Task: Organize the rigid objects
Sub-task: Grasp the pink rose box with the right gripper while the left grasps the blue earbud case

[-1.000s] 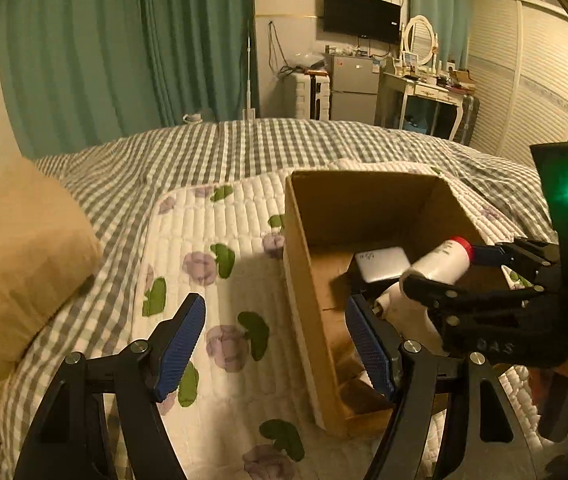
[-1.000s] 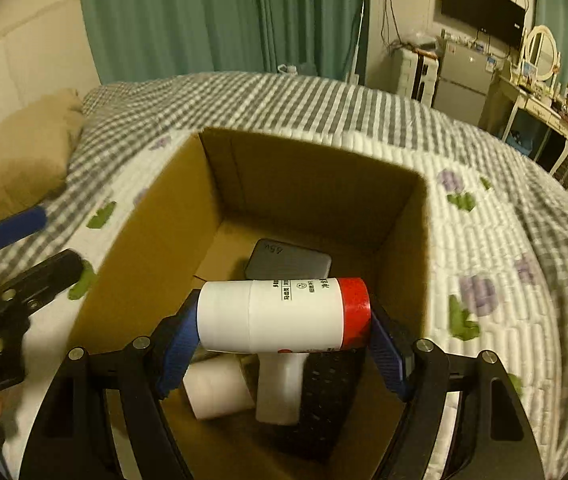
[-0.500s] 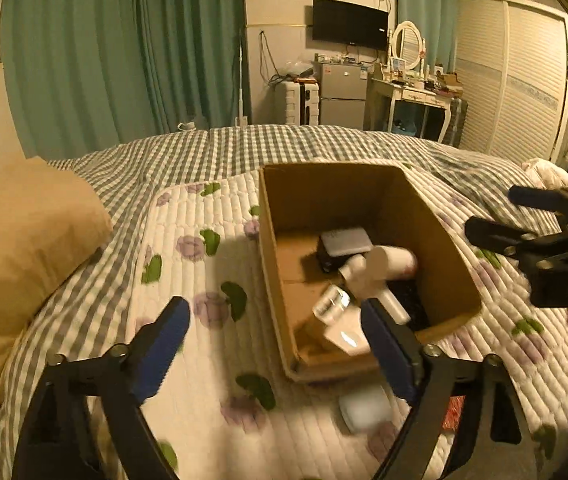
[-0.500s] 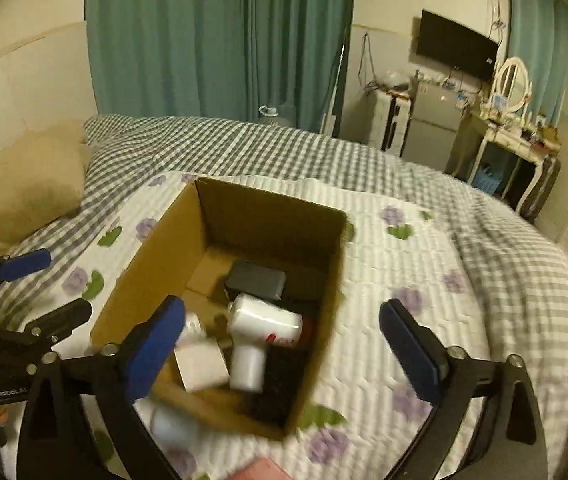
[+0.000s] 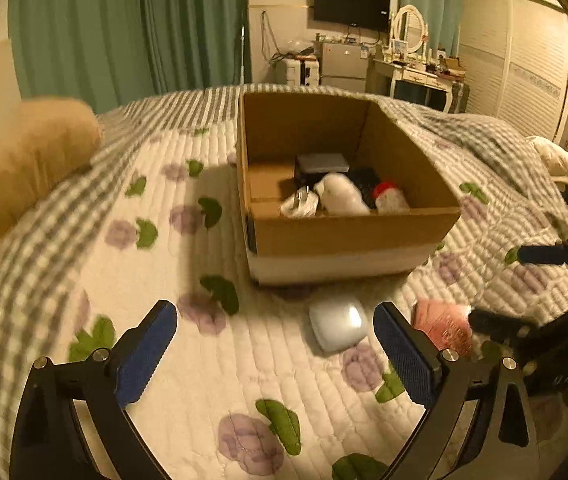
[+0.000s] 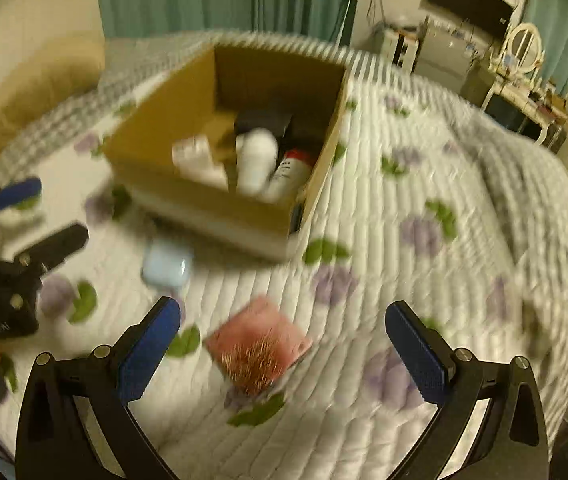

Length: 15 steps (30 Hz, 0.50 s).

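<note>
A cardboard box [image 5: 348,236] [image 6: 204,196] stands on the quilted bed and holds a white bottle with a red cap [image 5: 390,199] [image 6: 290,172], other white containers and a dark flat case [image 5: 322,163]. In front of the box lie a pale blue case [image 5: 338,328] [image 6: 165,267] and a pink brush with bristles [image 5: 444,330] [image 6: 260,350]. My left gripper [image 5: 274,354] is open and empty, just before the blue case. My right gripper [image 6: 284,350] is open and empty, over the pink brush.
A tan pillow [image 5: 24,160] lies at the left. The flowered quilt [image 5: 188,360] covers a checked bedspread. Green curtains, a TV, a small fridge and a dressing table stand at the back. A white cloth [image 5: 556,158] lies at the right.
My right gripper let go of the red-capped bottle, which now lies in the box. Both grippers pulled back from the box, bringing the blue case and pink brush into view.
</note>
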{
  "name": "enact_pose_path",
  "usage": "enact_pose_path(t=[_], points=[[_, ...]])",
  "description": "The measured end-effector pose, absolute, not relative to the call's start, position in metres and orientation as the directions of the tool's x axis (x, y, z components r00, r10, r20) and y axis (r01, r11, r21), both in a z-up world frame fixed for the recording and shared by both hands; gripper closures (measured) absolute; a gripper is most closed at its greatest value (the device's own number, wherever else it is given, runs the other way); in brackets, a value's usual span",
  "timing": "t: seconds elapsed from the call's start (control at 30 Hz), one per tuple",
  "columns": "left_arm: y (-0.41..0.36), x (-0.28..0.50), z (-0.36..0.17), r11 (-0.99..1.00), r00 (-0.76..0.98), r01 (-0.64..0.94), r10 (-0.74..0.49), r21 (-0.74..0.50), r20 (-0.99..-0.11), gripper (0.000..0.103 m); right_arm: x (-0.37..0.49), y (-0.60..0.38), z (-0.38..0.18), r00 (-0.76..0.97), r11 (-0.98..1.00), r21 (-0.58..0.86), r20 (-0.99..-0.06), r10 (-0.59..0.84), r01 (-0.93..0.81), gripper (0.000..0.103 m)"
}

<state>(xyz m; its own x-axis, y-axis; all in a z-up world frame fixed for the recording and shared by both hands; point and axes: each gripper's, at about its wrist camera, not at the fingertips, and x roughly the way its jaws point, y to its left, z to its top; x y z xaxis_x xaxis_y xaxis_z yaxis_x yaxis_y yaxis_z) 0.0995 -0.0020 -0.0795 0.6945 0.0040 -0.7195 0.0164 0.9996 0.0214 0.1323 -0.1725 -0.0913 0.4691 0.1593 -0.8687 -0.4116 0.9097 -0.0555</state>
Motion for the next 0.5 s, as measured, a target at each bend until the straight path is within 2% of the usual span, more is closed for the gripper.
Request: enact_pose_path(t=[0.17, 0.33, 0.5], points=[[0.000, 0.099, -0.106, 1.000, 0.660, 0.004, 0.010, 0.017, -0.751, 0.003, 0.143, -0.161, -0.134, 0.342, 0.900, -0.056, -0.934, 0.107, -0.433, 0.000], [0.003, 0.102, -0.120, 1.000, 0.632, -0.008, 0.022, 0.022, -0.774, 0.003, 0.157, -0.150, -0.154, 0.253, 0.892, -0.007, -0.960, 0.121, -0.452, 0.000], [0.004, 0.102, -0.121, 1.000, 0.629, -0.017, 0.024, 0.017, -0.777, 0.003, 0.169, -0.141, -0.181, 0.164, 0.894, -0.019, -0.984, 0.061, -0.447, 0.000]])
